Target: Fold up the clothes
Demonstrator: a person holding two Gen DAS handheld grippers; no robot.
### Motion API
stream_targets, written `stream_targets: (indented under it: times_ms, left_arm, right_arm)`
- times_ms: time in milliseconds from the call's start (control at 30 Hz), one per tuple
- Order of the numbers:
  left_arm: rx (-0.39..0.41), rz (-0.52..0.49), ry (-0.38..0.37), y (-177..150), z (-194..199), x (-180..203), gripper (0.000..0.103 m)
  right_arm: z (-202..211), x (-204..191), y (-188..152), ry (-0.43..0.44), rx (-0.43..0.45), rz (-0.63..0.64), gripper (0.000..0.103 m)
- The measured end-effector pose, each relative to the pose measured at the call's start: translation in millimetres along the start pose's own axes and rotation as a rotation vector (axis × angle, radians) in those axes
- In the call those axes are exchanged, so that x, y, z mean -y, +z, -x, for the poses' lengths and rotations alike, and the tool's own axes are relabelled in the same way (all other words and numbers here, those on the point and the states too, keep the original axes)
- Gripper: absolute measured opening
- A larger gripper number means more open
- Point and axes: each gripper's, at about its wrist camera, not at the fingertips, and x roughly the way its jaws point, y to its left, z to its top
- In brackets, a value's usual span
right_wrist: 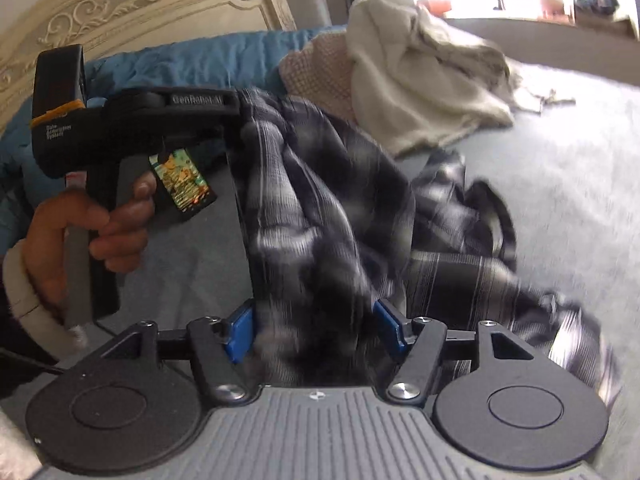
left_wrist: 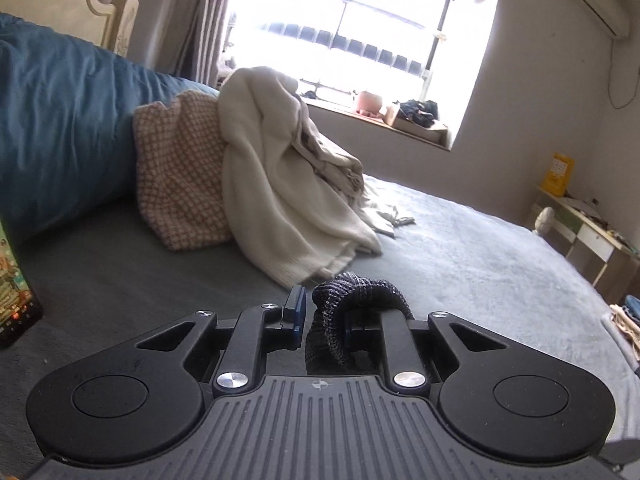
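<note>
Fingers of a hand [right_wrist: 80,236] at far left wrap the left gripper [right_wrist: 236,120], whose jaws pinch one end of the dark plaid shirt [right_wrist: 320,216]. Blurred cloth runs down between the right gripper's [right_wrist: 316,328] spread blue pads [right_wrist: 240,332]; whether they clamp it I cannot tell. Shirt's remainder trails rightward onto the grey bed [right_wrist: 560,160]

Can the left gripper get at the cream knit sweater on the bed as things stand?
Probably not yet. The left gripper has dark plaid shirt fabric bunched around its right finger, so it is occupied. The path itself looks free: the cream knit sweater lies just ahead on the grey bedspread, nothing between.
</note>
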Motion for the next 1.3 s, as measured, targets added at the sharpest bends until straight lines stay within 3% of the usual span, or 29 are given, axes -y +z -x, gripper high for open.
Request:
stream_targets:
  times_ms: [267, 367, 667, 733, 1100, 1300]
  left_arm:
    - [0.024, 0.017, 0.023, 9.1, -1.1, -6.3, 0.016]
    - [0.026, 0.017, 0.025, 10.0, -2.5, -6.3, 0.016]
    - [0.029, 0.021, 0.022, 10.5, -4.4, -5.8, 0.016]
    - [0.03, 0.02, 0.024, 10.3, -5.2, -5.2, 0.016]
    - [0.026, 0.049, 0.025, 7.1, -11.8, -2.1, 0.016]
    - [0.029, 0.075, 0.04, 5.6, -15.5, -5.3, 0.013]
  right_arm:
    - [-0.4, -14.0, -14.2, 0.057, -0.09, -0.022, 0.066]
    - [-0.6, -19.8, -16.1, 0.121, -0.115, -0.04, 0.066]
    - [-18.9, -33.3, -28.7, 0.088, -0.22, -0.068, 0.066]
    - [-24.3, -31.6, -28.6, 0.088, -0.238, -0.126, 0.066]
    - [-53.5, -32.3, -39.4, -0.048, -0.308, -0.37, 0.073]
    - [-57.3, -42.4, -49.6, -0.115, -0.309, -0.331, 0.072]
